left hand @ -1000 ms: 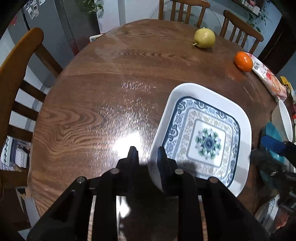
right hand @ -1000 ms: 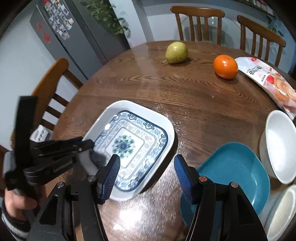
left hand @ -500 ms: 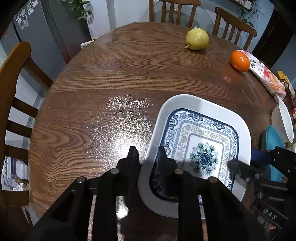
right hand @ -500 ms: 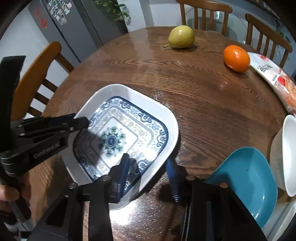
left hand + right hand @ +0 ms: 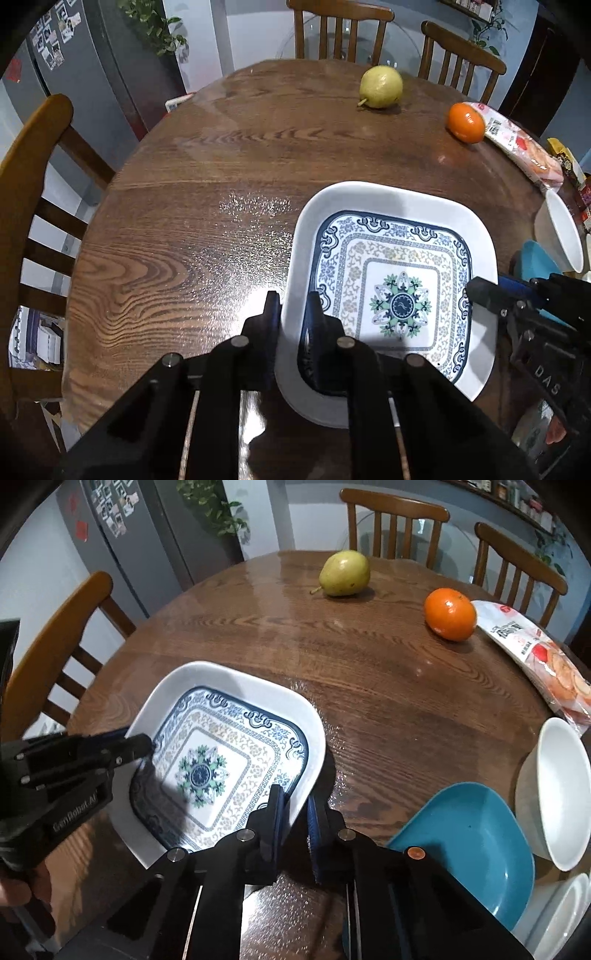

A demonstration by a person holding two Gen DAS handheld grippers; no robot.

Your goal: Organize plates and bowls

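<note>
Pinching the patterned plate (image 5: 395, 284) at its left rim, the left gripper (image 5: 291, 308) is seen unchanged in the left view. In the right view, the right gripper (image 5: 295, 805), spread a second ago, is now clamped on the near-right rim; a two-handed transfer is judged ready.

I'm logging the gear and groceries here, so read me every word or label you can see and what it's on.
"GenRobot.AI": side of the left tongs.
"DAS": body of the right tongs; any further letters are out of view.
Snack bag: red logo and dark characters, too blurred to read.
Fridge magnets: too small to read.
</note>
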